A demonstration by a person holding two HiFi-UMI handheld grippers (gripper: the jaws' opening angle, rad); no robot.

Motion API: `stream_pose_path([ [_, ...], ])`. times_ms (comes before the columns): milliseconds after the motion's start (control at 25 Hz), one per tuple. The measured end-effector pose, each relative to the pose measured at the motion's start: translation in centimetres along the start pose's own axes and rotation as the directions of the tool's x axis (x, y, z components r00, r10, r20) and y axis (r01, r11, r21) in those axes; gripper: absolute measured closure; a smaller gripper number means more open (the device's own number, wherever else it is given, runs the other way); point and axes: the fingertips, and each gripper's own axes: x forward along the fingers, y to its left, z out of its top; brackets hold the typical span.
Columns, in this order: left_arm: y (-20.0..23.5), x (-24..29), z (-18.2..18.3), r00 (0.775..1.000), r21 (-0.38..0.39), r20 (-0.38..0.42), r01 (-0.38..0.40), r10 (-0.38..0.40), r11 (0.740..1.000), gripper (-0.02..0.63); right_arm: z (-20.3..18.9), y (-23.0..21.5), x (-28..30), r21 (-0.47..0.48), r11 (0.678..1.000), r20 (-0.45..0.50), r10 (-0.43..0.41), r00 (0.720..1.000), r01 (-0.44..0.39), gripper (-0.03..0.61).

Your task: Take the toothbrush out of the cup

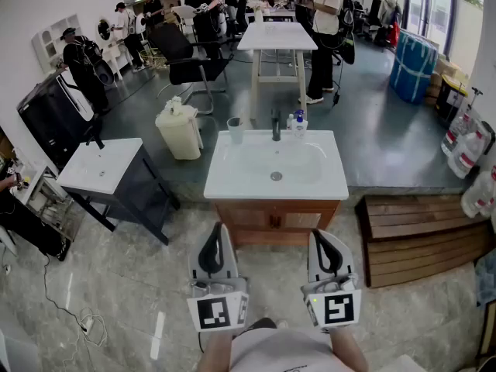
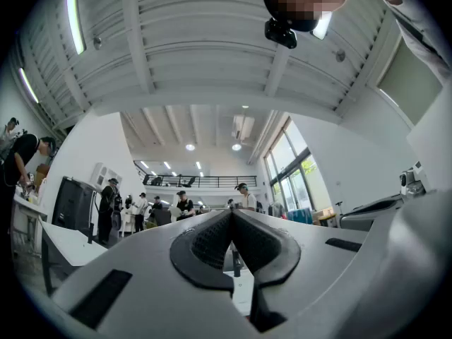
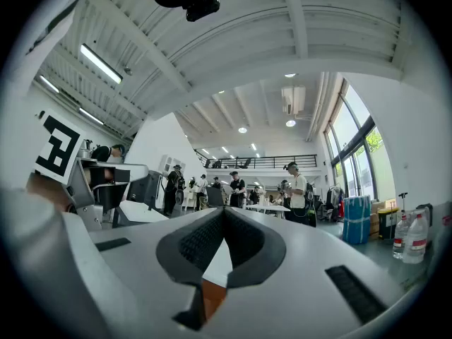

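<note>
A grey cup stands on the back left corner of the white washbasin, left of the dark tap. The cup is too small to tell whether a toothbrush is in it. Both grippers are held low in front of the wooden cabinet, well short of the basin. My left gripper is shut with nothing in it, and its black pads meet at the tip. My right gripper is also shut and empty, with its jaws closed together.
Small bottles stand right of the tap. A second white basin on a dark stand is at the left, with a white bin behind it. A wooden platform and water bottles are at the right. Several people stand by tables at the back.
</note>
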Motion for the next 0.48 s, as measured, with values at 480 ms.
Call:
stream_pose_path([
  [480,-0.3,-0.2,-0.7,1.000,0.010,-0.011,0.000,0.000,1.000,0.598,-0.5,0.0,-0.6,0.037,0.999,0.000,0.022,1.000,-0.022,0.568],
])
